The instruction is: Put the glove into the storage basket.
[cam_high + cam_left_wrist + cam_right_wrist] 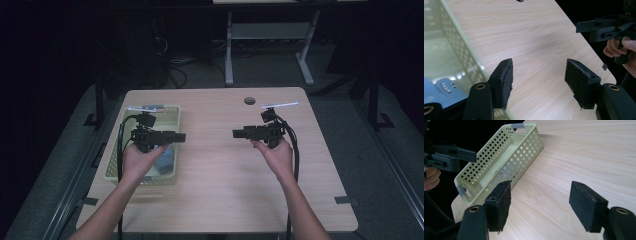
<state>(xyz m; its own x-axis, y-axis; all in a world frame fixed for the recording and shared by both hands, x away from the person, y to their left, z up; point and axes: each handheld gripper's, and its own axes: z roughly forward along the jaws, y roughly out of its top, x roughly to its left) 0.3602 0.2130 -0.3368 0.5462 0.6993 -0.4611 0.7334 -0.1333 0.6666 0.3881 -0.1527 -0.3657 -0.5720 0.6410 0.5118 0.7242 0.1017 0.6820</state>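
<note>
The pale wood-grain rectangular table point(225, 170) takes up most of the high view, and most of its top is bare, which leaves wide free room between and in front of the two hands. Its right and near edges drop to dark floor, so anything pushed that way has no stop.

The light green perforated plastic basket point(172, 112) sits along the table's left side, its long wall running away from the person and its outer side close to the table's left edge. That placement keeps the centre open while putting the basket straight under the left hand point(140, 159).

Inside the basket, at its near end, lies a flat blue object point(441, 91), probably a soft pouch or packet, though the view is too dim to be sure. It rests on the basket floor, partly under the left hand.

The left gripper point(537, 80) hovers above the basket's inner wall with its jaws spread wide and nothing between them, seemingly poised to go down for the blue item. The right gripper point(540, 203), held over bare table well apart from the basket, is likewise spread and empty, aimed toward the basket.
</note>
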